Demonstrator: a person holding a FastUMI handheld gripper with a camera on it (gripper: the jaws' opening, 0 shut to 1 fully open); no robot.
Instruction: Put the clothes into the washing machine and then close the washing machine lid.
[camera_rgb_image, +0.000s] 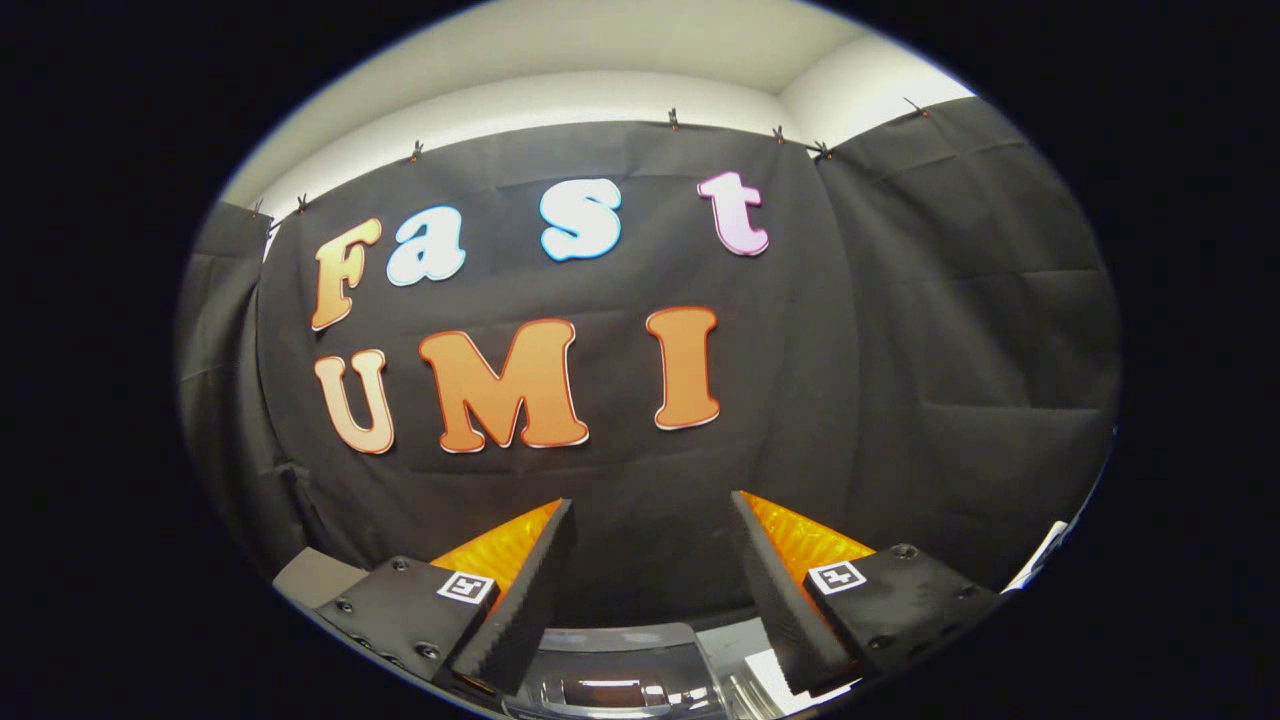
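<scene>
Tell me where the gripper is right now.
In the gripper view, the gripper is open with nothing between its fingers, aimed at the black cloth wall, above a glossy surface.

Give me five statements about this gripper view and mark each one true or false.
1. The gripper has its fingers spread apart. True.
2. A piece of clothing is clamped between the fingers. False: nothing lies between them; the black cloth wall shows through the gap.
3. The gripper faces the black cloth wall, which hangs beyond the fingers. True.
4. A shiny, glossy surface shows below the fingers. True; whether it belongs to the washing machine cannot be told.
5. The cloth wall runs all the way up to the ceiling. False: a pale strip of wall shows above the cloth's clipped upper edge.
</scene>
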